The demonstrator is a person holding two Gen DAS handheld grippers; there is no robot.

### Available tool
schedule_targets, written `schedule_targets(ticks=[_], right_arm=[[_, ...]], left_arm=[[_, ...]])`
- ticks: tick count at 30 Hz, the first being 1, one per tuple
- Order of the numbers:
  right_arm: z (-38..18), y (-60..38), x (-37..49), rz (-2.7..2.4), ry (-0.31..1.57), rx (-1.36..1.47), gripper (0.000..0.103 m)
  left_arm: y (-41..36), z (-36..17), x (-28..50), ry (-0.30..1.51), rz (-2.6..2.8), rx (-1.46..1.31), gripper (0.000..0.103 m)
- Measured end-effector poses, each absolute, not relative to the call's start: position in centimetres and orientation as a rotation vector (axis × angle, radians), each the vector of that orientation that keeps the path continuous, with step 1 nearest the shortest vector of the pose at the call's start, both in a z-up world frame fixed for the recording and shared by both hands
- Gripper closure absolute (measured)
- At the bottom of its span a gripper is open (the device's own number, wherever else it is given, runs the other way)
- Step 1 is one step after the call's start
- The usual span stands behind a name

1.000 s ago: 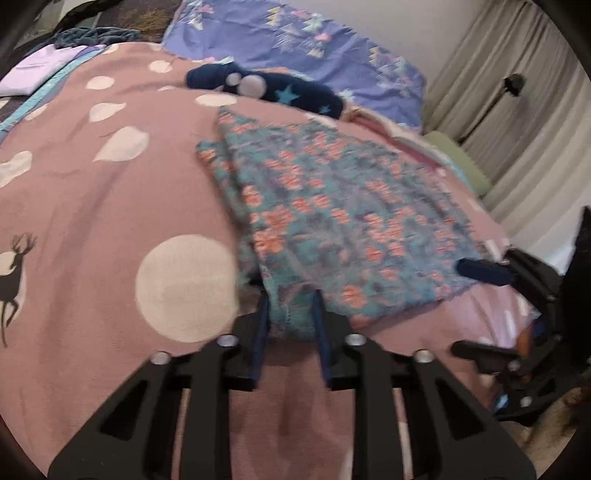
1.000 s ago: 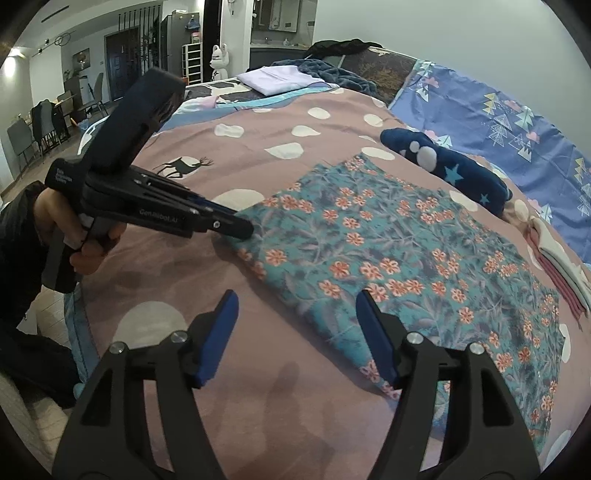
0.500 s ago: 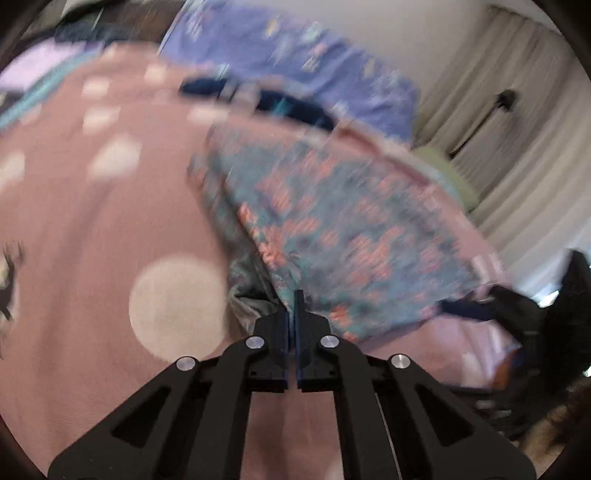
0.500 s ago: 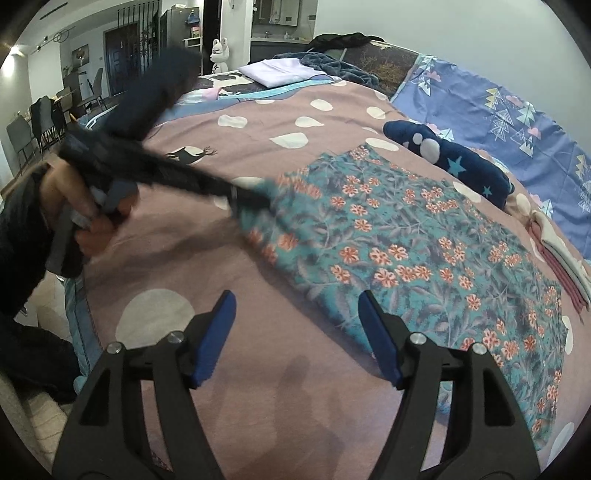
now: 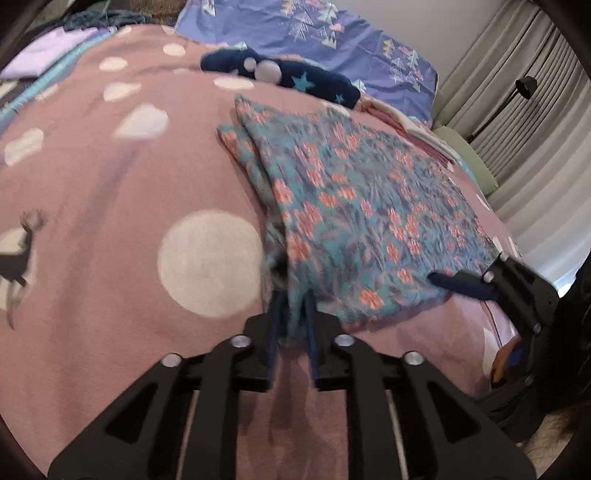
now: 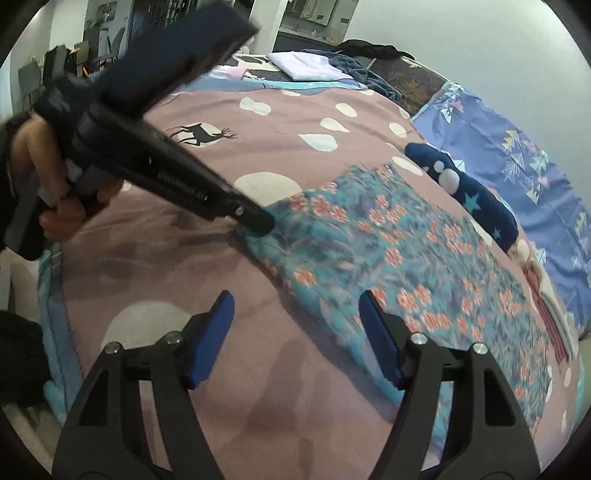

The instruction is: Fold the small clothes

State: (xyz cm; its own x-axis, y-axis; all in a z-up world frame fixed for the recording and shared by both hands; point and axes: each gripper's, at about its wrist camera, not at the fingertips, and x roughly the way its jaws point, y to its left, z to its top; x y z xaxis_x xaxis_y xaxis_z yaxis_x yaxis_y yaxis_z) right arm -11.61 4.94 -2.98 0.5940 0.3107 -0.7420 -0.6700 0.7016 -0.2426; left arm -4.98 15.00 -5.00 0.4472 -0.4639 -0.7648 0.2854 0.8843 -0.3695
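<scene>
Where the left wrist view looks down along its own fingers, the left gripper (image 5: 293,328) sits at the near corner of the floral garment (image 5: 354,210). Its jaws have just been opening; a narrow gap now stands between the blue pads, and a blurred fold of the garment's corner lies in that gap. Whether the pads press on the cloth cannot be told from this view. The garment lies folded flat on the pink bedspread (image 5: 110,206), beside a large pale dot. A navy star-print item (image 5: 295,74) lies beyond the garment's far edge, near the purple pillow (image 5: 332,33). At the right edge, the right gripper (image 5: 461,286) reaches one blue finger onto the garment's right near corner.

Seen from the right wrist view, the right gripper (image 6: 295,332) stands with its jaws wide apart and nothing between the pads. It hovers above the bedspread (image 6: 184,277), with its right finger over the garment's near edge. The floral garment (image 6: 388,251) spreads toward the upper right. The left gripper (image 6: 255,221), held in a hand (image 6: 55,192), has its tip on the garment's left corner.
</scene>
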Motion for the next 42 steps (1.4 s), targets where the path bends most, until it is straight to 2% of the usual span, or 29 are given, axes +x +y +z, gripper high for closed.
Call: schedule_targets(ticks=[1, 2, 3, 6, 11, 14, 16, 17, 18, 19, 20, 21, 23, 28, 31, 33, 34, 35, 36, 39, 42], right_arm=[[-3.2, 5.7, -11.4, 0.597, 0.723, -0.562, 0.040], [-3.4, 6.1, -11.2, 0.590, 0.716, -0.578, 0.050], [-3.6, 6.6, -11.1, 0.582, 0.708, -0.600, 0.055], [-4.4, 8.5, -10.6, 0.584, 0.704, -0.652, 0.055], [-5.4, 9.6, -9.3, 0.562, 0.753, -0.650, 0.054], [-5.5, 10.2, -8.3, 0.552, 0.753, -0.638, 0.054], [-5.8, 10.8, -7.9, 0.543, 0.726, -0.661, 0.054], [-6.0, 11.0, -7.8, 0.540, 0.711, -0.674, 0.055], [-6.2, 11.3, -7.5, 0.543, 0.692, -0.688, 0.068], [-6.3, 11.5, -7.3, 0.548, 0.686, -0.695, 0.080], [-6.3, 11.6, -7.2, 0.544, 0.681, -0.700, 0.096], [-6.1, 11.6, -7.2, 0.537, 0.675, -0.697, 0.098], [-4.9, 11.5, -7.7, 0.560, 0.660, -0.668, 0.099], [-6.1, 12.2, -8.2, 0.547, 0.672, -0.742, 0.098], [-6.1, 11.4, -7.7, 0.562, 0.712, -0.668, 0.089], [-5.4, 10.8, -7.9, 0.586, 0.718, -0.625, 0.078], [-5.0, 10.4, -8.1, 0.589, 0.711, -0.609, 0.078], [-4.9, 10.0, -8.3, 0.583, 0.708, -0.606, 0.078], [-4.8, 9.9, -8.6, 0.578, 0.707, -0.605, 0.078], [-5.2, 9.8, -8.8, 0.550, 0.716, -0.623, 0.075], [-6.4, 10.5, -8.6, 0.514, 0.738, -0.659, 0.070]], left_arm=[[15.4, -4.3, -4.7, 0.983, -0.430, -0.189, 0.061], [15.8, -3.7, -4.2, 0.962, -0.405, -0.192, 0.053], [16.3, -3.3, -3.4, 0.949, -0.409, -0.211, 0.052], [17.1, -3.3, -0.3, 0.959, -0.454, -0.305, 0.044], [16.1, -6.4, 6.0, 1.055, -0.496, -0.402, 0.044], [15.4, -7.1, 8.8, 1.023, -0.507, -0.449, 0.045], [15.3, -7.3, 10.4, 1.031, -0.502, -0.487, 0.057], [15.2, -7.4, 11.1, 1.045, -0.496, -0.495, 0.084], [15.2, -7.5, 11.7, 1.059, -0.491, -0.503, 0.098], [15.3, -7.3, 11.9, 1.060, -0.491, -0.512, 0.098], [15.2, -6.7, 11.9, 1.043, -0.490, -0.501, 0.099], [15.0, -6.1, 11.8, 1.026, -0.489, -0.478, 0.099], [14.8, -5.0, 11.4, 0.971, -0.476, -0.420, 0.099], [14.9, -7.5, 12.2, 0.990, -0.426, -0.404, 0.099], [15.3, -7.3, 11.8, 0.961, -0.434, -0.414, 0.098], [15.6, -6.9, 11.6, 0.972, -0.428, -0.413, 0.096], [15.7, -6.7, 11.4, 0.976, -0.426, -0.409, 0.095], [15.8, -6.5, 11.1, 0.978, -0.429, -0.405, 0.091], [15.9, -6.3, 10.8, 0.980, -0.435, -0.399, 0.080], [15.8, -6.4, 9.9, 1.006, -0.454, -0.372, 0.059], [14.9, -6.7, 9.7, 1.023, -0.467, -0.329, 0.055]])
